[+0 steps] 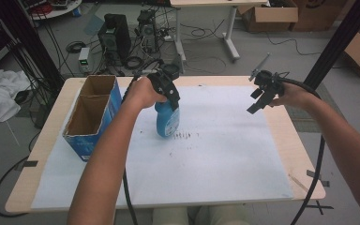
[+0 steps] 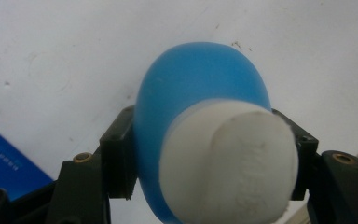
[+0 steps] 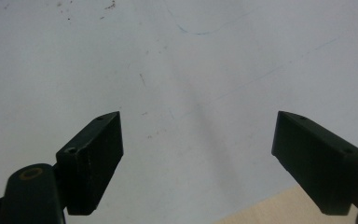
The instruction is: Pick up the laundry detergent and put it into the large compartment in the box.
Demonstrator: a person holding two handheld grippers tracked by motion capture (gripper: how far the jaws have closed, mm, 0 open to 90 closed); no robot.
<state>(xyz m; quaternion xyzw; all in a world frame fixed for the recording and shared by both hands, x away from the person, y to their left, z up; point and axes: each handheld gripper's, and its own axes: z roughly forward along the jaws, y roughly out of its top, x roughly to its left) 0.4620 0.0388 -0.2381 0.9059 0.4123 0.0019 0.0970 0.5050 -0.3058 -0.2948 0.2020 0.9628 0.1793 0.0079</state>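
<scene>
White paper [image 1: 225, 154] covers the table; left gripper [image 1: 171, 101] is clamped on the blue bottle [image 1: 167, 121] center-left of the frame, next to the cardboard box [image 1: 91, 115]. Right gripper [image 1: 261, 101] sits wide open, upper right.

The high view looks forward and down from above the near edge of the worktop [image 1: 281, 136]. Each gripper view looks along its own fingers, close to the white sheet [image 3: 205, 70]. All three views share that sheet.

No lettering can be read: the blue bottle's [image 1: 168, 120] label print (white on blue) is too blurred.
</scene>
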